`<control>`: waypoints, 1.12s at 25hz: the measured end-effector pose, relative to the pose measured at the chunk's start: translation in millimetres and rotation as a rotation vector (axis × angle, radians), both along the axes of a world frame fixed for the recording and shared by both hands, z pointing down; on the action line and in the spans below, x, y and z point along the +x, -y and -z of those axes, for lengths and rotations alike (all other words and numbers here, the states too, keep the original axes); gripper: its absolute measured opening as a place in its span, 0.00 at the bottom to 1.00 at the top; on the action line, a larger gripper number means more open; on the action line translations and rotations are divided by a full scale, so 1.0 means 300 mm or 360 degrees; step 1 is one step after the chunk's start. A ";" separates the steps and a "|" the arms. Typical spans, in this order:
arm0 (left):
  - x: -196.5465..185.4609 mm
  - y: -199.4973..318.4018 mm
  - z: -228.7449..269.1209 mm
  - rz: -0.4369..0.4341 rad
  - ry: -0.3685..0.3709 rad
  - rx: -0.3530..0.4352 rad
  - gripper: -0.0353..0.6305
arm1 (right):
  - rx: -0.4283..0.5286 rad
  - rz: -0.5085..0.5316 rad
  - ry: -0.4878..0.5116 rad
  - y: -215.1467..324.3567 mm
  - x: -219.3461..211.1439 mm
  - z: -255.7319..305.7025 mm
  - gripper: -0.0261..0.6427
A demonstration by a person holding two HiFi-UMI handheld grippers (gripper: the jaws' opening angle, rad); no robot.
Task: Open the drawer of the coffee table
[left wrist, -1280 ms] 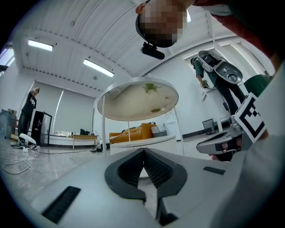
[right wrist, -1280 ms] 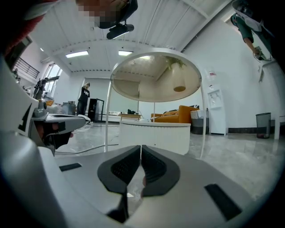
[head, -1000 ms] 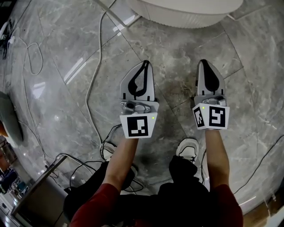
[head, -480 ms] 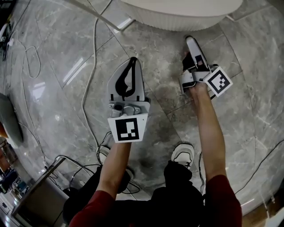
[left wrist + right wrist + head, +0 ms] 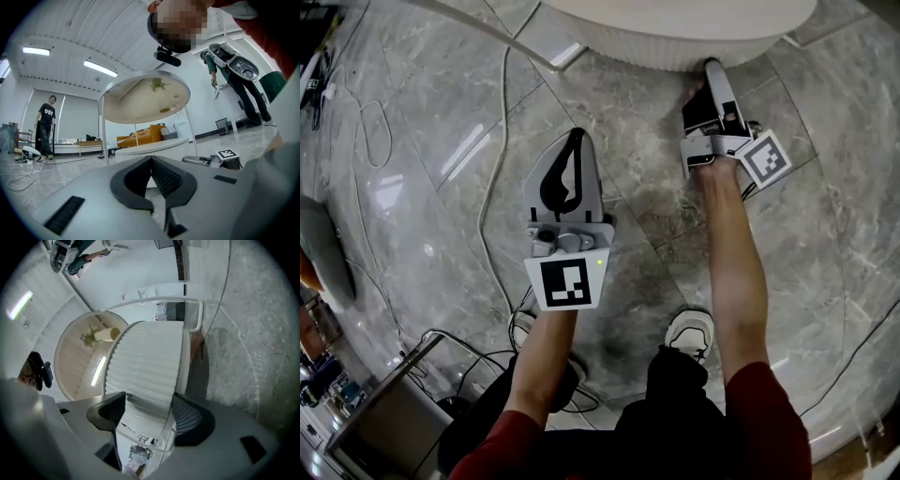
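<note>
The white coffee table (image 5: 675,37) with a ribbed side curves across the top of the head view. My right gripper (image 5: 705,84) is rolled onto its side with its tips at that ribbed wall. Its jaws are opening wide. In the right gripper view the ribbed front (image 5: 145,366) fills the gap between the two dark pads (image 5: 190,420), and I see no pad pressing on it. A narrow dark gap shows under the ribbed panel. My left gripper (image 5: 574,139) hangs over the marble floor, short of the table, with its jaws shut and empty. The left gripper view shows the table (image 5: 150,146) low ahead.
Cables (image 5: 497,187) trail over the grey marble floor at the left. A white shoe (image 5: 692,330) stands below my right arm. A box (image 5: 375,422) sits at the bottom left. A tall round side table (image 5: 145,96) and a standing person (image 5: 46,126) are farther off.
My right gripper moved forward to the table's ribbed side, rolled onto its side and opened its jaws. The left gripper stayed shut and about where it was.
</note>
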State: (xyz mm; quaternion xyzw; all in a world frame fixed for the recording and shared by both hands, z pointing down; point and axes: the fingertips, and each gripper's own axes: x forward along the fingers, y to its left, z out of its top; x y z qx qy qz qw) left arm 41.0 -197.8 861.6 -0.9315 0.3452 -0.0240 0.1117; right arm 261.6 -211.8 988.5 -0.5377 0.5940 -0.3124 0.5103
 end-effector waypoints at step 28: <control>-0.044 -0.133 -0.075 0.0069 -0.0022 -0.0136 0.07 | 0.0009 0.0052 0.0191 -0.509 -0.190 0.004 0.45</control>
